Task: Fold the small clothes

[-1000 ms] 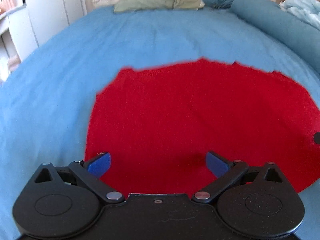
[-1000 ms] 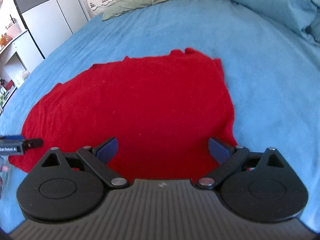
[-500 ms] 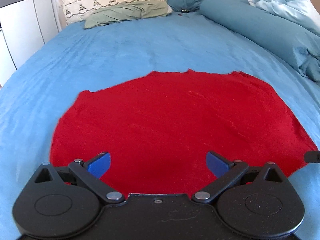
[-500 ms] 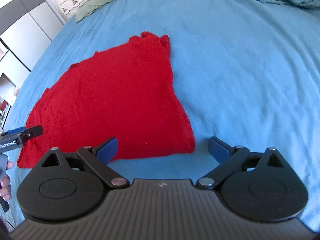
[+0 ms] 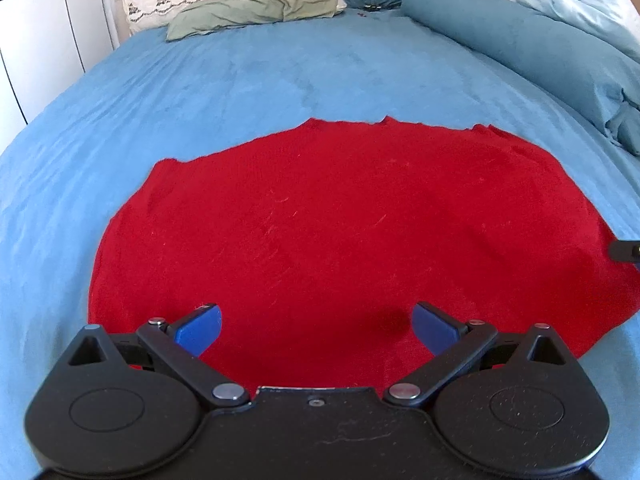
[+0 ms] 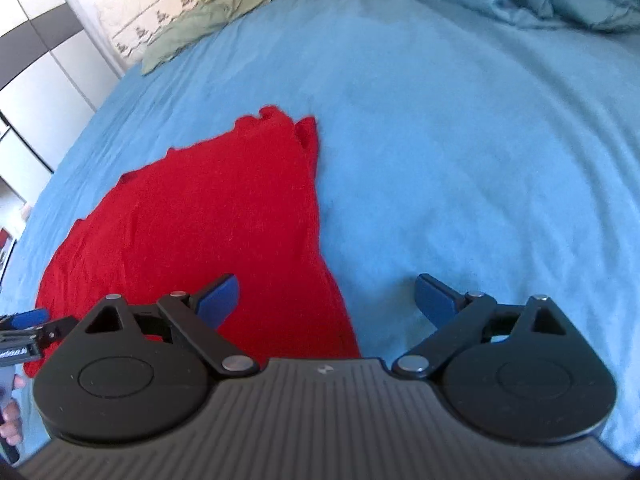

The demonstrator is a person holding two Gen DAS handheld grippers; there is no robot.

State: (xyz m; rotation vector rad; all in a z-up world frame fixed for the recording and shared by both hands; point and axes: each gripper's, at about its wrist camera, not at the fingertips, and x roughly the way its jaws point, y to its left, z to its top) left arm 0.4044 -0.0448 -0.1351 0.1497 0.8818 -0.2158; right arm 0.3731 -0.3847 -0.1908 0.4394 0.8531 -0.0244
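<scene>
A red garment lies flat on the blue bed cover. My left gripper is open and empty, its blue fingertips hovering over the garment's near edge. In the right wrist view the garment lies to the left, its right edge running between the fingers. My right gripper is open and empty over the garment's near right corner. The left gripper's tip shows at the far left of that view; the right gripper's tip shows at the right edge of the left view.
The blue bed cover spreads all around. Pillows lie at the head of the bed. A rolled teal duvet runs along the right side. White cupboards stand to the left.
Both grippers pulled back and swung; the right gripper moved right, so the garment's right edge now sits between its fingers. The garment has not moved. Both stayed open.
</scene>
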